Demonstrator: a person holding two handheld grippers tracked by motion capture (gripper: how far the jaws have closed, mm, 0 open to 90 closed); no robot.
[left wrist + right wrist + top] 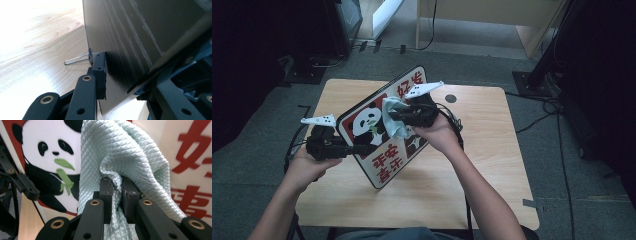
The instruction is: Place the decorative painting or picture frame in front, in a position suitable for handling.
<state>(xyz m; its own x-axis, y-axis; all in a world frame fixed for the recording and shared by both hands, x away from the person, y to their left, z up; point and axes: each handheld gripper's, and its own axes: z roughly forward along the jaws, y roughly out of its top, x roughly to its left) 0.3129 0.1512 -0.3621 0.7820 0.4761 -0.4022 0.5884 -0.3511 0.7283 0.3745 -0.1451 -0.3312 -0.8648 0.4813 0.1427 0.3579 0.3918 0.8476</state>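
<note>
Two hand-held grippers at one tilted rectangular panda sign board (379,135) over the wooden surface (492,165).
Left hand-held gripper (362,149) clamped on the board's left edge; right hand-held gripper (394,116) pinching a pale green quilted cloth (120,162) against the panda face.

Floor (272,125): grey carpet lying all around the surface (492,165).
Cables (547,107): trailing across carpet, right of the grippers.
Light: glaring on wood.

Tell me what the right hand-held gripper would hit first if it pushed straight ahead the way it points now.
Probably the panda sign. The right hand-held gripper is shut on a pale green cloth bunched directly ahead of it, so the cloth would press onto the sign's printed face first; the remaining gap is unclear.
</note>
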